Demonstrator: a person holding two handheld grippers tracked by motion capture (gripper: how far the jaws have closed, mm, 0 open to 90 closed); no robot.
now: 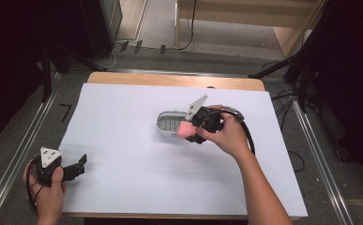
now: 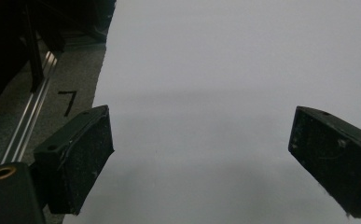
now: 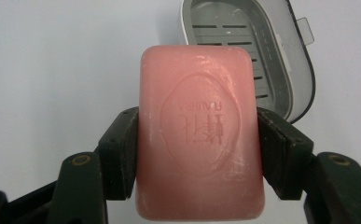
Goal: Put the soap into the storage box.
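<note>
The right tongs (image 3: pixel 199 154) clamp a pink soap bar (image 3: pixel 199 135) by its long sides, poised just beside the open grey soap dish (image 1: pixel 168 123) on the white desk (image 1: pixel 123 140). Lining the bar up with the tray and lowering it flat before letting go looks wisest. The left tongs (image 2: pixel 201 154) wait wide and empty at the desk's near corner.

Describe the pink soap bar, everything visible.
The pink soap bar is a rounded rectangle, waxy and slightly scuffed, with an oval stamp of embossed characters on its broad face. The right tool is shut on it, black pads pressing its two long sides. In the high view it is held at the near edge of the open grey soap dish, whose slotted drain insert is bare. Whether the bar touches the dish can't be told.
</note>
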